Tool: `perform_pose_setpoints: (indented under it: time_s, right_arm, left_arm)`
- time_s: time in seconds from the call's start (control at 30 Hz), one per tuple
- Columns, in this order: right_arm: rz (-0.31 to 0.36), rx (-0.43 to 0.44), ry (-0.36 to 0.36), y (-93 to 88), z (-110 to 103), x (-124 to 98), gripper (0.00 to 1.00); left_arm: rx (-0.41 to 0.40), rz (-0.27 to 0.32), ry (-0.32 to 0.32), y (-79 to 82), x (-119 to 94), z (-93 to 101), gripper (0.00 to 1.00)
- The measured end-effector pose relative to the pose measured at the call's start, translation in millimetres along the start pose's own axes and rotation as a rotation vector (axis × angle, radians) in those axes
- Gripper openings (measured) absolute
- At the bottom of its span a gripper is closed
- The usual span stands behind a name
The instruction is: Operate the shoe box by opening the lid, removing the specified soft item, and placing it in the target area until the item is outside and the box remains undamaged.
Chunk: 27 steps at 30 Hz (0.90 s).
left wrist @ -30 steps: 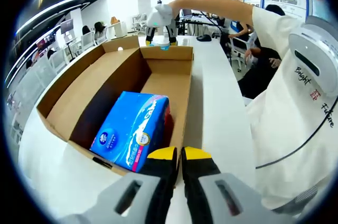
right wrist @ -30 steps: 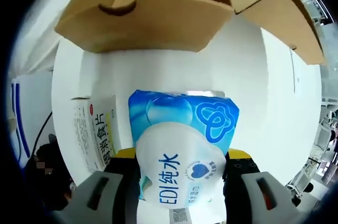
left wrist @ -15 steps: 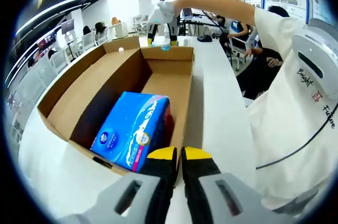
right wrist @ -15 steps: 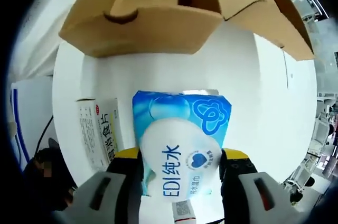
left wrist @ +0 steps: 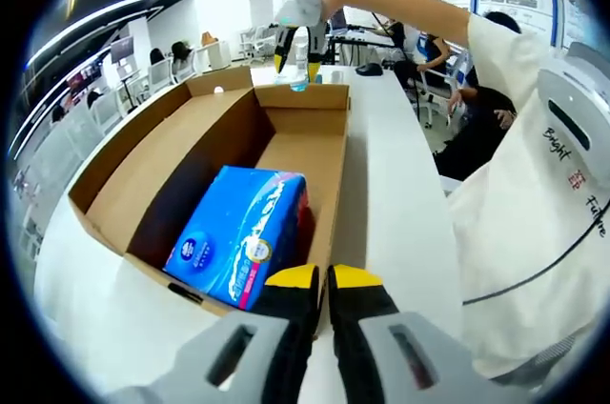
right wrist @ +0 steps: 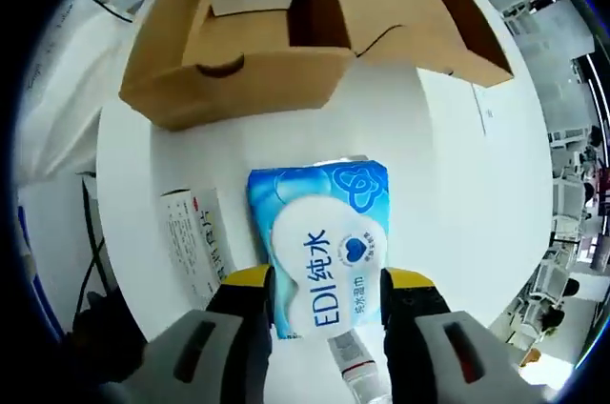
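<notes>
The open cardboard shoe box (left wrist: 143, 175) sits on a white table and holds a blue soft pack (left wrist: 238, 232). My left gripper (left wrist: 325, 277) is shut, its yellow tips against the box's near right corner. Whether it pinches the wall is unclear. Beyond the box's far end, my right gripper (left wrist: 297, 50) hangs above the table. In the right gripper view a light blue wipes pack (right wrist: 319, 232) lies flat on the table. My right gripper (right wrist: 327, 280) is open above it, with the pack showing between its jaws. The box (right wrist: 238, 80) lies just past the pack.
A white carton with printed characters (right wrist: 195, 237) lies beside the wipes pack, and a clear bottle (right wrist: 351, 371) stands under the right gripper. The person's white-shirted body (left wrist: 524, 232) crowds the table's right edge. Other people and desks (left wrist: 181, 56) are farther back.
The right gripper has lifted away from the wipes pack, which now looks smaller and stays on the table. The left gripper and the box have not moved.
</notes>
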State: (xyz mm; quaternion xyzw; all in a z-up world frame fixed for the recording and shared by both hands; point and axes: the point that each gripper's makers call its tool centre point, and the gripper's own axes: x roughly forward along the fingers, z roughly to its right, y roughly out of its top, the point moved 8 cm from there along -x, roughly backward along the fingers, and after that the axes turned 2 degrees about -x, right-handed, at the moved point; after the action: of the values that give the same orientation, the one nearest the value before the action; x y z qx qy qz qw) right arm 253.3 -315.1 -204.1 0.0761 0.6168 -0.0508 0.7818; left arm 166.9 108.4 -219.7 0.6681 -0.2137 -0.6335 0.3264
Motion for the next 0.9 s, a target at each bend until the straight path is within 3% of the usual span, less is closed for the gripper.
perform_pose_setpoints:
  time_s: [0.13, 0.3, 0.37, 0.43, 0.5, 0.53, 0.57, 0.73, 0.87, 0.9]
  right_arm:
    - [0.04, 0.054, -0.019, -3.1, -1, 0, 0.41]
    - [0.195, 0.16, -0.053, -4.0, 0, -7, 0.4]
    - [0.221, 0.185, -0.053, -3.8, -3, -9, 0.39]
    - [0.311, 0.238, -0.147, 1.4, 2, -15, 0.36]
    - [0.362, 0.25, -0.174, 4.4, 2, -15, 0.35]
    - [0.427, 0.266, -0.183, 9.3, 0, -15, 0.36]
    - [0.456, 0.283, -0.184, 11.4, -2, -14, 0.36]
    - [0.624, 0.385, -0.263, 17.5, -2, -16, 0.37]
    - [0.803, 0.5, -0.307, 19.6, -2, -24, 0.37]
    - [0.875, 0.534, -0.313, 20.3, -3, -26, 0.38]
  left_arm:
    - [-0.003, 0.011, -0.006, -0.6, -1, -0.5, 0.04]
    - [-0.001, 0.026, 0.011, -1.7, 0, 1.2, 0.04]
    - [-0.002, 0.026, 0.013, -1.7, 0, 1.2, 0.04]
    - [0.004, 0.029, 0.015, -2.0, 0, 1.7, 0.04]
    - [0.07, 0.037, 0.013, -1.7, 0, 2.1, 0.03]
    - [0.059, 0.043, 0.015, -3.6, -1, 3.0, 0.03]
    - [0.103, 0.051, 0.012, -3.4, 0, 3.4, 0.03]
    - [0.087, 0.087, 0.019, -5.9, -2, 3.3, 0.04]
    - [0.081, 0.085, 0.016, -4.9, -2, 2.6, 0.04]
    - [0.085, 0.084, 0.015, -4.6, -1, 2.4, 0.04]
